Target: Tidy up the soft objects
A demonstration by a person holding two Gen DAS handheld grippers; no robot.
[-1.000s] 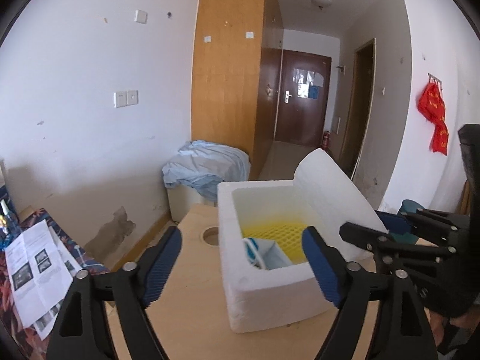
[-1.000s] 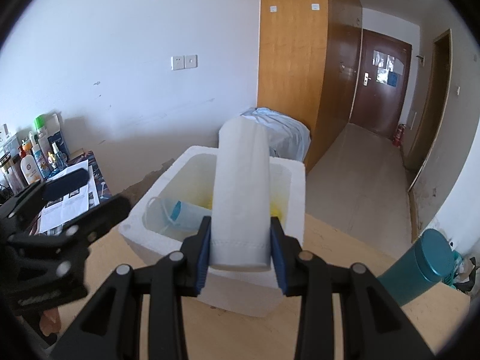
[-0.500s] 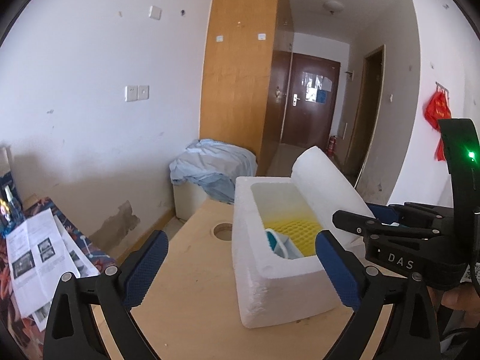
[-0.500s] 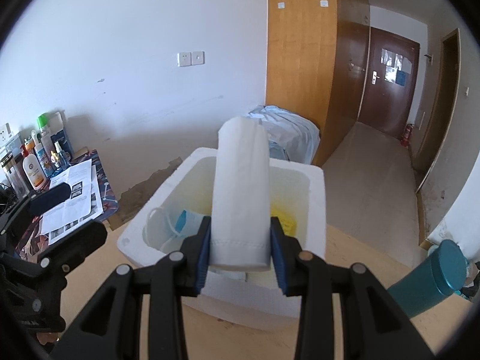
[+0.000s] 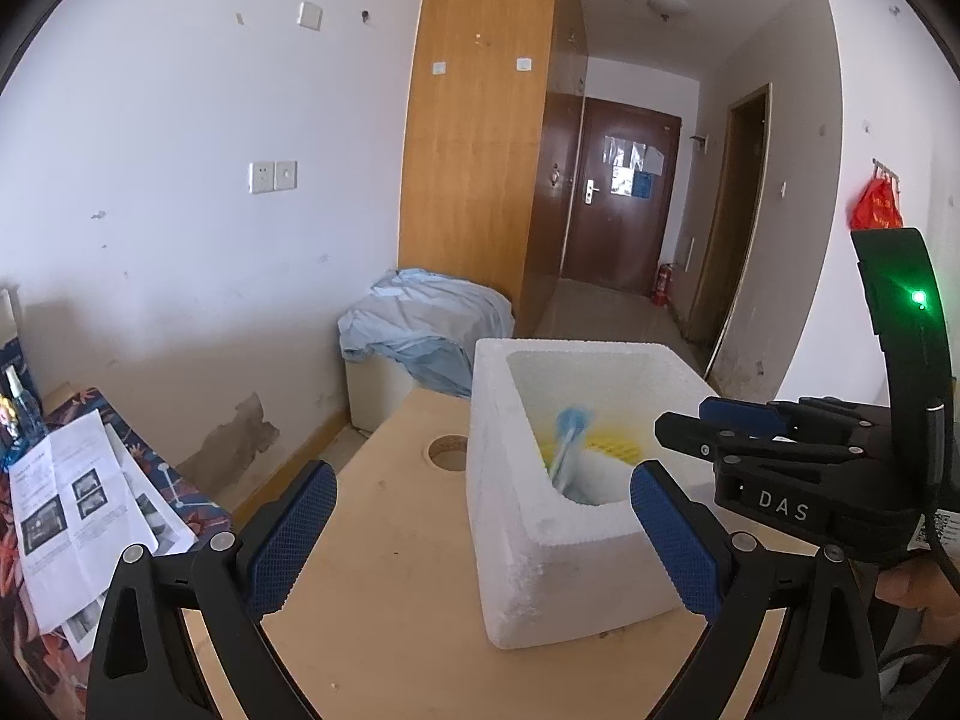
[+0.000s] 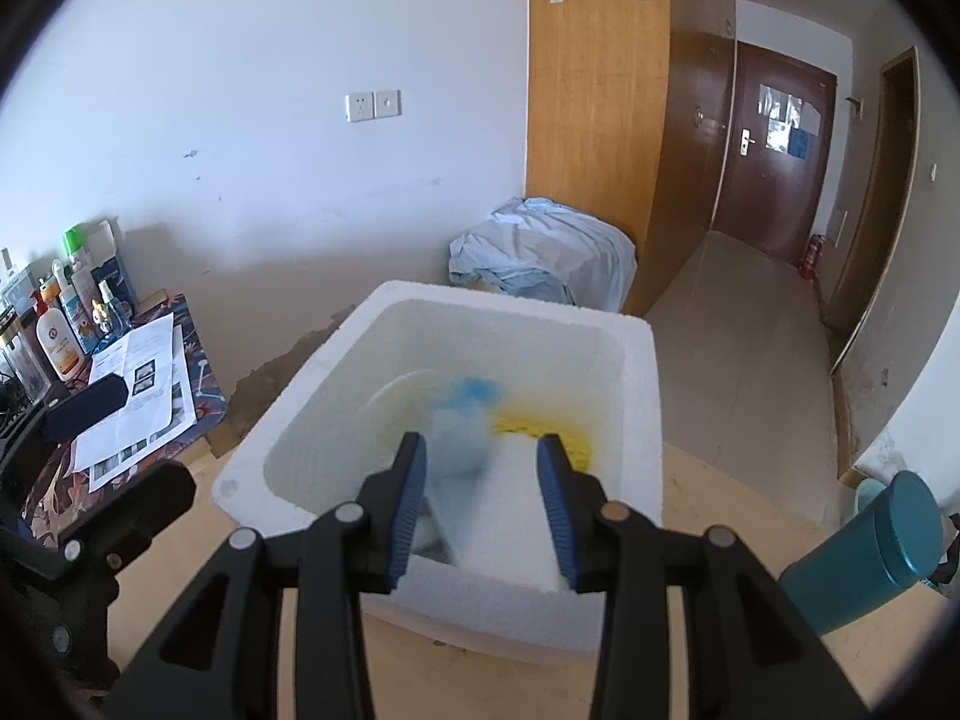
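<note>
Left wrist view: left gripper (image 5: 480, 480) held above the wooden table (image 5: 390, 540), short of the white foam box (image 5: 540, 570). Its jaws have just been opening and stand wide apart, with nothing between the blue pads. Box sits on the table, open at the top, near a round hole (image 5: 447, 450) in the tabletop. Printed papers (image 5: 66, 498) lie on a patterned surface at far left. A hand (image 5: 918, 588) shows at the right edge, below the other tool.

Right wrist view: right gripper (image 6: 480, 447) points down into the box, jaws part-way apart. White roll (image 6: 522, 510) lies low between the pads and against the right one, inside the near wall of the box. It is blurred, so I cannot tell whether both pads are pressing on it. Further in: a blue-and-white item (image 6: 462, 420), also blurred, and a yellow mesh piece (image 6: 540, 426) on the box floor. Teal bottle (image 6: 870, 546) is on the table right of the box, apart from it.
</note>
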